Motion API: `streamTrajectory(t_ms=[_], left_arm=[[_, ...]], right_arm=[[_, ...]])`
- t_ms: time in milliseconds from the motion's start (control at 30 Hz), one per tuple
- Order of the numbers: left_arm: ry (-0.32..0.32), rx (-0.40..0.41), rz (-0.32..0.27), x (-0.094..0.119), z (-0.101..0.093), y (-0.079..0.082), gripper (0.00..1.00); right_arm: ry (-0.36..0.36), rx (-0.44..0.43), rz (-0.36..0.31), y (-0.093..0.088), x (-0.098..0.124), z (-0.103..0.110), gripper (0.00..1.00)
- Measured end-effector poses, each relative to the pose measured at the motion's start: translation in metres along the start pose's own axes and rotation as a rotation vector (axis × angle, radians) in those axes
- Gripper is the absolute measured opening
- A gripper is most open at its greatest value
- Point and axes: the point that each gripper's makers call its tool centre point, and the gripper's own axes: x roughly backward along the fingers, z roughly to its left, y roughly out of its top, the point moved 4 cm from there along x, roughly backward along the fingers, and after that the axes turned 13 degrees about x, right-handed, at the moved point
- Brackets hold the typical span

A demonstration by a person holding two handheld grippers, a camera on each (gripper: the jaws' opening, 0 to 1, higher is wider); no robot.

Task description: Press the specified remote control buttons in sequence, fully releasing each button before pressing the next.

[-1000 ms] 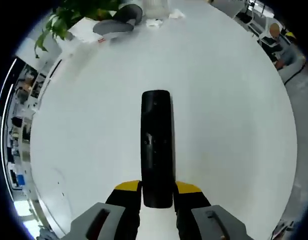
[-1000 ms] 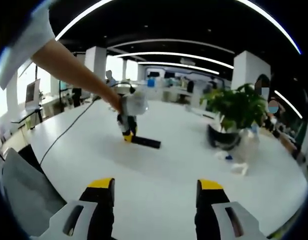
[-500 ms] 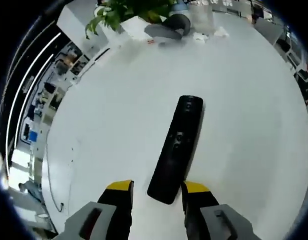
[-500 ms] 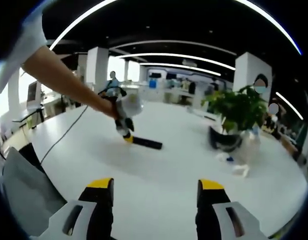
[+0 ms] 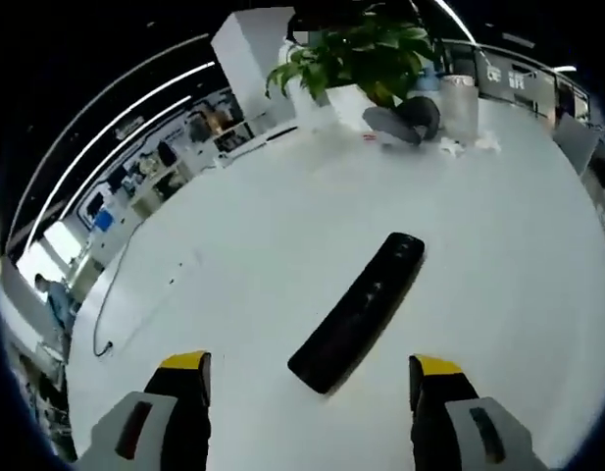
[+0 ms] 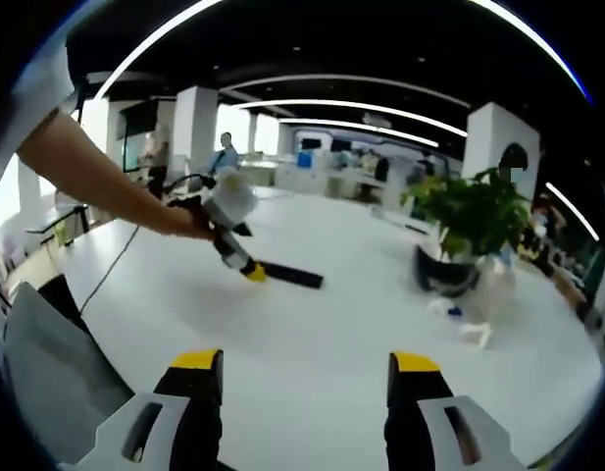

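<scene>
Your left gripper (image 5: 310,378) is spread wide, and the black remote control (image 5: 359,310) lies flat on the white table (image 5: 233,255), apparently just ahead of the yellow tips and untouched. Your right gripper (image 6: 307,373) hangs well back over the table, jaws wide and holding nothing.

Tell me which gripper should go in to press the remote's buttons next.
Probably the left gripper: the remote lies just ahead of its open jaws. The right gripper hovers open, well back across the table.

Black remote (image 5: 359,310), white counter (image 5: 233,255), grey grippers with black, yellow-tipped fingers (image 5: 183,365), green-leaved plant (image 5: 366,51)
</scene>
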Motion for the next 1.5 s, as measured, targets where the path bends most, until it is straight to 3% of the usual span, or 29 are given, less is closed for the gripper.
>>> streamTrajectory(t_ms=[167,200,300,500,733,933,1100,1133,1233,1500], left_arm=[[-0.048,0.146,-0.075,0.017,-0.012,0.001,1.00],[-0.046,0.150,-0.086,0.022,-0.013,0.001,1.00],[-0.049,0.170,-0.203,0.041,-0.018,0.007,1.00],[-0.024,0.182,-0.301,0.086,-0.025,0.010,1.00],[-0.048,0.210,-0.292,0.128,-0.042,-0.009,1.00],[-0.027,0.260,-0.338,0.167,-0.050,-0.023,1.00],[-0.009,0.278,-0.353,0.183,-0.052,-0.031,1.00],[0.018,0.296,-0.343,0.188,-0.050,-0.036,1.00],[0.011,0.334,-0.351,0.196,-0.055,-0.043,1.00],[0.051,0.327,-0.339,0.221,-0.064,-0.068,1.00]], right_arm=[[0.001,0.009,0.002,0.000,0.000,0.001,0.66],[0.000,0.007,0.002,0.000,0.000,0.000,0.66],[-0.003,0.001,-0.007,0.001,0.001,-0.001,0.66],[-0.012,0.000,-0.012,0.001,0.001,-0.002,0.67],[0.000,0.002,-0.023,0.003,0.002,0.000,0.67],[-0.002,-0.014,-0.047,0.006,0.004,-0.001,0.68],[0.001,-0.006,-0.051,0.006,0.005,0.000,0.67],[0.002,-0.004,-0.047,0.006,0.004,0.000,0.67],[0.006,-0.002,-0.056,0.007,0.005,0.001,0.67],[-0.015,-0.006,-0.049,0.006,0.005,-0.002,0.67]])
